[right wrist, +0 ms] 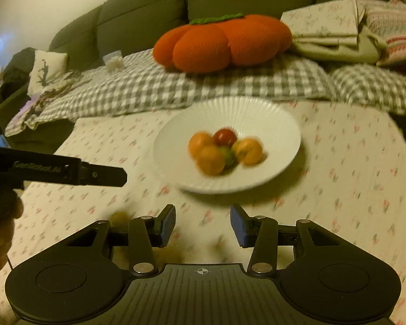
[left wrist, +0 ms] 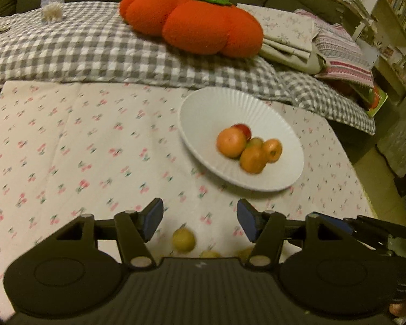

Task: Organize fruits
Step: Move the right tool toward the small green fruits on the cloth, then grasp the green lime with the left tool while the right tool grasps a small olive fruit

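A white ribbed plate (left wrist: pixel 208 108) (right wrist: pixel 270 119) sits on a cherry-print cloth and holds several fruits: oranges (left wrist: pixel 231 142) (right wrist: pixel 211 159), a red fruit (left wrist: pixel 243 130) (right wrist: pixel 224 136) and a green one (right wrist: pixel 228 155). My left gripper (left wrist: pixel 200 220) is open and empty, above the cloth in front of the plate. Small yellow-green fruits (left wrist: pixel 183 240) lie on the cloth just below it. My right gripper (right wrist: pixel 203 224) is open and empty, in front of the plate. A yellow-green fruit (right wrist: pixel 119 217) lies by its left finger. The left gripper's body (right wrist: pixel 67 172) shows at the left of the right wrist view.
A big orange pumpkin cushion (left wrist: pixel 192 21) (right wrist: pixel 224 43) lies on a grey checked blanket (left wrist: pixel 81 46) behind the table. Folded linens (left wrist: pixel 297 35) (right wrist: pixel 333 29) are stacked to its right. A dark green sofa (right wrist: pixel 149 19) backs it all. Shelves (left wrist: pixel 392 13) stand far right.
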A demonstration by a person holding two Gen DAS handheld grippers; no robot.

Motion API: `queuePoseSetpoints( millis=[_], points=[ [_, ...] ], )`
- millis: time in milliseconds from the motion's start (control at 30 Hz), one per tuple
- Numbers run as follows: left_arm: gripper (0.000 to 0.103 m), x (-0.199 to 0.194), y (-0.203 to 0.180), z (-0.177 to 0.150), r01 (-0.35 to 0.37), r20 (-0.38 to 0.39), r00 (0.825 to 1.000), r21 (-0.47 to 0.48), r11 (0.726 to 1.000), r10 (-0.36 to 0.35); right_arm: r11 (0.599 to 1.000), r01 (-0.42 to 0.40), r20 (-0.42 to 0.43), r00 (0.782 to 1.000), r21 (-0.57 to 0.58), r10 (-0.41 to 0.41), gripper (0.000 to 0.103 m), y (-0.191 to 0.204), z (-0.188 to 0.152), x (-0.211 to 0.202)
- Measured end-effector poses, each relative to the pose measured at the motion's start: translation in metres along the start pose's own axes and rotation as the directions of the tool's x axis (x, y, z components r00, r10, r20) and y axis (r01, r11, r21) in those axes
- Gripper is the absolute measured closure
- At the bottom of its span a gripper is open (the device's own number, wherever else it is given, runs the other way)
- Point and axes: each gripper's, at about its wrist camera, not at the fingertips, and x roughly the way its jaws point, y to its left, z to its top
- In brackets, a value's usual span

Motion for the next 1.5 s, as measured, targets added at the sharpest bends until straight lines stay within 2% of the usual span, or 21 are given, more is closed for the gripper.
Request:
queuePoseSetpoints(
  millis=[200,300,433,600,767,933,1067,1267,1300,1500],
  points=[
    [0.044,-0.017,0.005,-0.019,-0.022,0.008,1.0,0.024,0.999,0.022,0.999,-0.002,-0.02,1.0,-0.034,0.001,0.059,0.016,-0.021,-0.005],
    [0.045,-0.019,0.002,-0.025,-0.031,0.009,0.999,0.057,0.998,0.031,0.999,-0.012,-0.028,1.0,-0.04,0.011,0.059,0.02,-0.023,-0.004],
    [0.046,-0.017,0.003,-0.027,-0.027,0.004,1.0,0.053,0.998,0.027,0.998,-0.034,-0.03,0.999,-0.05,0.033,0.059,0.026,-0.023,-0.006],
    [0.053,-0.011,0.001,-0.032,-0.01,-0.033,0.999,0.037,0.999,0.011,0.995,-0.047,-0.04,0.998,-0.09,0.043,0.059,0.036,-0.03,-0.004],
    [0.056,-0.007,-0.013,-0.048,0.036,-0.054,0.998,0.099,0.994,-0.03,0.999,-0.037,-0.069,0.997,0.018,0.038,0.059,0.015,-0.026,0.006],
    [0.058,-0.001,-0.033,-0.065,0.093,-0.071,0.994,0.193,0.977,-0.081,0.991,-0.036,-0.082,0.996,0.129,0.046,0.059,-0.008,-0.021,0.014],
    [0.063,0.007,-0.045,-0.073,0.113,-0.078,0.992,0.256,0.96,-0.096,0.99,-0.051,-0.082,0.995,0.13,0.062,0.059,-0.004,-0.02,0.017],
    [0.068,0.018,-0.049,-0.079,0.087,-0.062,0.996,0.302,0.949,-0.072,0.991,-0.074,-0.093,0.992,0.111,0.085,0.059,0.004,-0.02,0.022],
    [0.073,0.019,-0.049,-0.079,0.082,-0.057,0.996,0.311,0.947,-0.068,0.991,-0.078,-0.095,0.991,0.11,0.089,0.059,0.005,-0.02,0.024],
    [0.073,0.019,-0.049,-0.079,0.082,-0.06,0.996,0.333,0.939,-0.065,0.987,-0.092,-0.109,0.988,0.133,0.107,0.059,0.005,-0.021,0.031]
  ],
)
